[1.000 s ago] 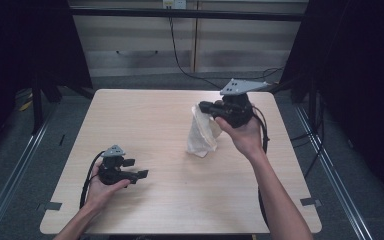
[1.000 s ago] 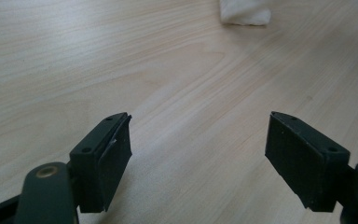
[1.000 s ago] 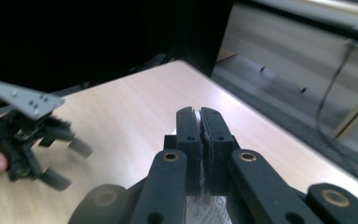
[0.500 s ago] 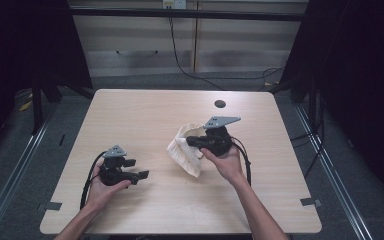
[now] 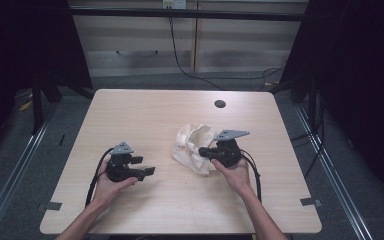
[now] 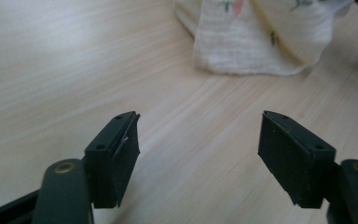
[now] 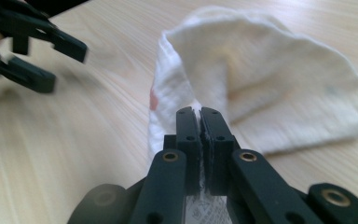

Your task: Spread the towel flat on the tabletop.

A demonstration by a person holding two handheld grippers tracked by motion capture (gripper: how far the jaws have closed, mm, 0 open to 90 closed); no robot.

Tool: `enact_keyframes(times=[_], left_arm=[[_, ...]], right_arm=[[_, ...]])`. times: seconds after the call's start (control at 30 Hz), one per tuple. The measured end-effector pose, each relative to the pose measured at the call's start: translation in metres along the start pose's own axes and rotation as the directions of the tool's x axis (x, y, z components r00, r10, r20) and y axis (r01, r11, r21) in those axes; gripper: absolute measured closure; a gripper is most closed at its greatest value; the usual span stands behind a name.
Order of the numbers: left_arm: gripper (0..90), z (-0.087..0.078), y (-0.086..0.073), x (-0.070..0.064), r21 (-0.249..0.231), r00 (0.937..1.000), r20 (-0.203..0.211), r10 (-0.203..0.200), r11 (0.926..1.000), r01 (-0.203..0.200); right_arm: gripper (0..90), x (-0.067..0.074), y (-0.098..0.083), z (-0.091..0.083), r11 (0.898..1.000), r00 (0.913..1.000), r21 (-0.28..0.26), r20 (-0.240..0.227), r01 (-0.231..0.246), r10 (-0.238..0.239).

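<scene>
We had the cream-white crumpled muslin cloth (image 5: 194, 147) lying bunched on the pale wood-grain table (image 5: 150, 115), a bit right of center and toward the near edge. The right gripper (image 5: 203, 152) was low at the cloth's right side w/ its jaws pinched together on a fold; in the right gripper view (image 7: 200, 116) a thin sliver of fabric sat between the black pads (image 7: 187, 135), and the cloth (image 7: 261, 84) ballooned up behind them. What's printed on it we couldn't rly make out: a pinkish blotch on the edge, and in the left gripper view (image 6: 200, 154) small pink and green marks on the cloth (image 6: 251, 42), top part cut off by the frame.

The left gripper (image 5: 149, 171) rested on the table well apart from the cloth, pointed toward it. Its jaws stood wide apart, had just been closing a bit, w/ nothing between them but bare tabletop. In the right gripper view it showed up blurry in the upper left corner (image 7: 51, 60), partly cropped. Both forearms were cut off at the bottom of the high view. A small dark round hole (image 5: 220, 104) sat near the far edge.
</scene>
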State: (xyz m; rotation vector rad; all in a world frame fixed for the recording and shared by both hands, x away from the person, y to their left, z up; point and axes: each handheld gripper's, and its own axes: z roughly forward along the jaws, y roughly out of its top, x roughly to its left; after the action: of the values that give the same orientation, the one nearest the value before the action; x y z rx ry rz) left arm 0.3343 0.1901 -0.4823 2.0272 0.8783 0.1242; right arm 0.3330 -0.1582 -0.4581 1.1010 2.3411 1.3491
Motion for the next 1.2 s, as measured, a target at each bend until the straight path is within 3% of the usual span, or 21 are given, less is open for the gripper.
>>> enact_keyframes(times=[0.17,0.4,0.7,0.97,1.17,1.2], left_arm=[[29.4,-0.001,0.006,-0.005,0.001,0.9996,0.017,0.021,0.9998,-0.021],[31.6,0.001,0.0,-0.002,-0.001,0.9999,0.014,0.002,1.0,-0.002],[35.5,0.002,-0.001,-0.002,-0.006,0.9996,0.027,0.007,1.0,-0.007],[40.1,0.006,-0.004,-0.002,-0.002,0.9983,0.058,0.001,1.0,-0.001],[37.9,0.012,-0.007,-0.006,0.018,0.9989,0.034,0.034,0.9993,-0.034],[37.5,0.015,-0.008,-0.007,0.02,0.9983,0.046,0.038,0.9991,-0.039]], right_arm=[[87.1,-0.013,-0.019,0.004,0.999,0.998,0.042,0.058,-0.026,0.024],[87.1,-0.014,-0.03,0.028,0.993,0.9974,0.113,0.07,-0.024,0.016],[87.4,0.0,-0.034,0.037,0.991,0.9997,0.134,0.022,0.009,-0.012],[87.4,0.015,-0.038,0.038,0.99,0.9983,0.136,-0.05,0.036,-0.03],[87.5,0.024,-0.039,0.039,0.989,0.9956,0.139,-0.086,0.05,-0.038],[87.5,0.025,-0.039,0.039,0.988,0.995,0.141,-0.09,0.055,-0.043]])
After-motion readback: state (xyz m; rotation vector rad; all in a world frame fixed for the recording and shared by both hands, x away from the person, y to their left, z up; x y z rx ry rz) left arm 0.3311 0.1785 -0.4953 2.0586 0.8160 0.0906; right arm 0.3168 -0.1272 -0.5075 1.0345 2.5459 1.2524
